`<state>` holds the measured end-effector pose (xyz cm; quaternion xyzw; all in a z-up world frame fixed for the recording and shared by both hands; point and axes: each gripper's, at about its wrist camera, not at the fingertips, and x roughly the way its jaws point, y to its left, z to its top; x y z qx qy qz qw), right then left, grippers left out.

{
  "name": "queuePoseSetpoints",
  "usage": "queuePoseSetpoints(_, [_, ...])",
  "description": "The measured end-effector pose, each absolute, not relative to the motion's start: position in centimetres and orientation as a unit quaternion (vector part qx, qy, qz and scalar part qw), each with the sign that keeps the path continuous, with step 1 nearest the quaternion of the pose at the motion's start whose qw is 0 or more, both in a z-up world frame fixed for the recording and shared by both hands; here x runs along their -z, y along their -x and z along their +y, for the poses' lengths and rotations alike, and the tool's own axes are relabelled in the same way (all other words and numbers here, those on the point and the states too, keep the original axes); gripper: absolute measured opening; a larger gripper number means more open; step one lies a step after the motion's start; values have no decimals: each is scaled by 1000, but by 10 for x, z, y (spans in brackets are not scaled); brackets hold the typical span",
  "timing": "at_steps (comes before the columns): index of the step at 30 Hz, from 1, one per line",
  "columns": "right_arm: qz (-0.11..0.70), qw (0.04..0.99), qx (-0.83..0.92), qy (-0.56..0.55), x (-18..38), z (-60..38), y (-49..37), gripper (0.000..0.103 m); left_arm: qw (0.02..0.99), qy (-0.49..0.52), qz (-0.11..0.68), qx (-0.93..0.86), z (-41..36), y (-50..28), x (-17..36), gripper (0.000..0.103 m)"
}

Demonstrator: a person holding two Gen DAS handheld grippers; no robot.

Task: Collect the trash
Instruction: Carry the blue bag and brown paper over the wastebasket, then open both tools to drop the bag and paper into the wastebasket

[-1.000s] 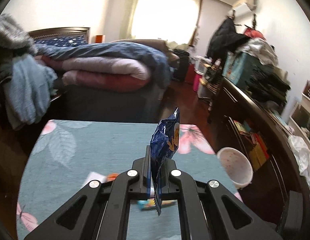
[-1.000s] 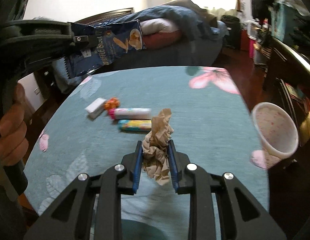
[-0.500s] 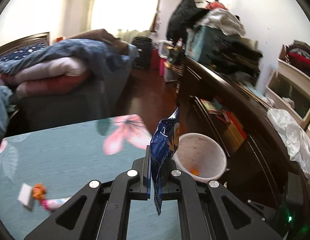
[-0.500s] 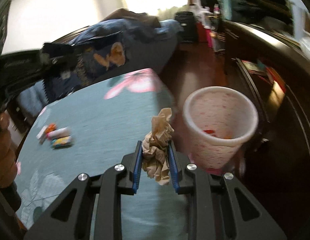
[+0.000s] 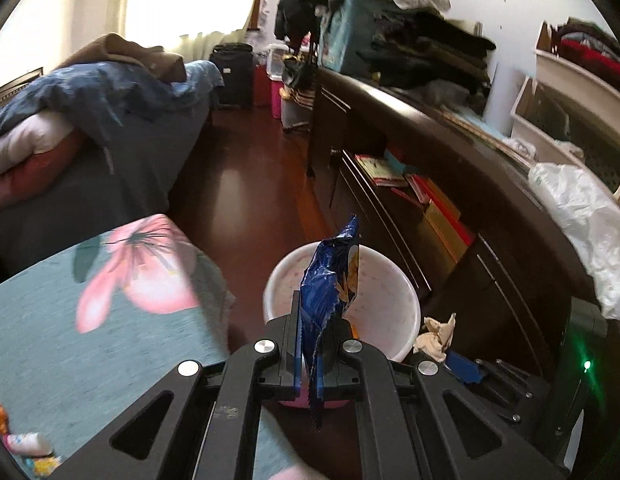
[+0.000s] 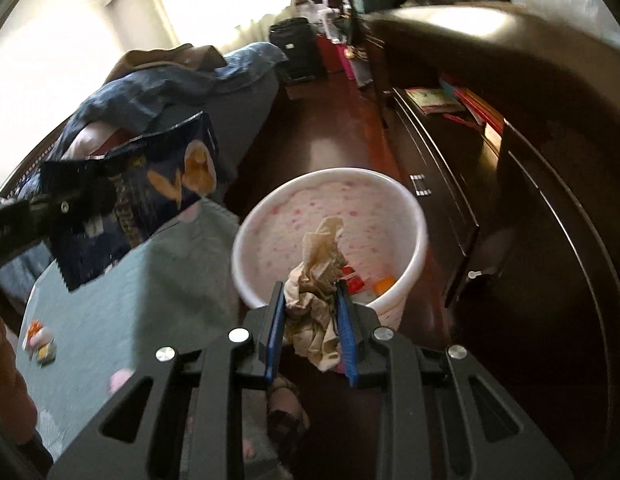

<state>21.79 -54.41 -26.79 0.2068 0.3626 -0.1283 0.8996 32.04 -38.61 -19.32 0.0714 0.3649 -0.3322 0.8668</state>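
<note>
My left gripper (image 5: 309, 316) is shut on a blue snack wrapper (image 5: 330, 280) and holds it upright over the near rim of the white speckled bin (image 5: 394, 280). My right gripper (image 6: 310, 300) is shut on a crumpled brown paper napkin (image 6: 316, 276), held over the near edge of the bin (image 6: 390, 200). Red and orange scraps (image 6: 366, 284) lie in the bin's bottom. In the right wrist view the left gripper with the wrapper (image 6: 150, 192) is at the left. The napkin also shows in the left wrist view (image 5: 436, 334) at the right.
The bin stands on the floor beside the teal flowered table (image 5: 90, 340). Small wrappers lie on the table (image 5: 22, 444) and show in the right wrist view (image 6: 40, 342). A dark cabinet (image 5: 450, 208) runs along the right. A bed with blankets (image 5: 70, 120) is behind.
Both grippers have swung right, from over the table to over the bin, each still holding its piece of trash. The bin now sits right under the fingers.
</note>
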Motion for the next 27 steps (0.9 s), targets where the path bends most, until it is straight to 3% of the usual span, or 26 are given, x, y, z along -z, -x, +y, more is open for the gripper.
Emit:
queuePoseSetpoints(9, [358, 896, 144, -219, 291, -585, -247, 28, 863, -95, 367, 334, -440, -344, 213, 5])
queuePoseSetpoints(11, [356, 898, 144, -214, 296, -590, -253, 34, 863, -92, 369, 332, -445, -351, 214, 6])
queuePoseSetpoints(15, [352, 903, 146, -199, 304, -594, -271, 58, 861, -76, 377, 331, -453, -363, 216, 7])
queuePoseSetpoints(17, [352, 904, 150, -192, 308, -595, -277, 60, 860, -69, 382, 332, -453, -366, 216, 9])
queuePoseSetpoints(20, [358, 902, 149, -189, 312, -593, -280, 61, 861, -70, 381, 329, -451, -365, 215, 24])
queuePoseSetpoints(22, [360, 901, 149, -191, 315, -591, -278, 66, 869, -73, 369, 322, -448, -362, 212, 46])
queuePoseSetpoints(25, [363, 900, 152, -189, 315, -586, -274, 69, 882, -77, 348, 308, -441, -358, 205, 66])
queuePoseSetpoints(27, [364, 899, 151, -189, 314, -584, -271, 69, 886, -75, 341, 306, -438, -356, 200, 72])
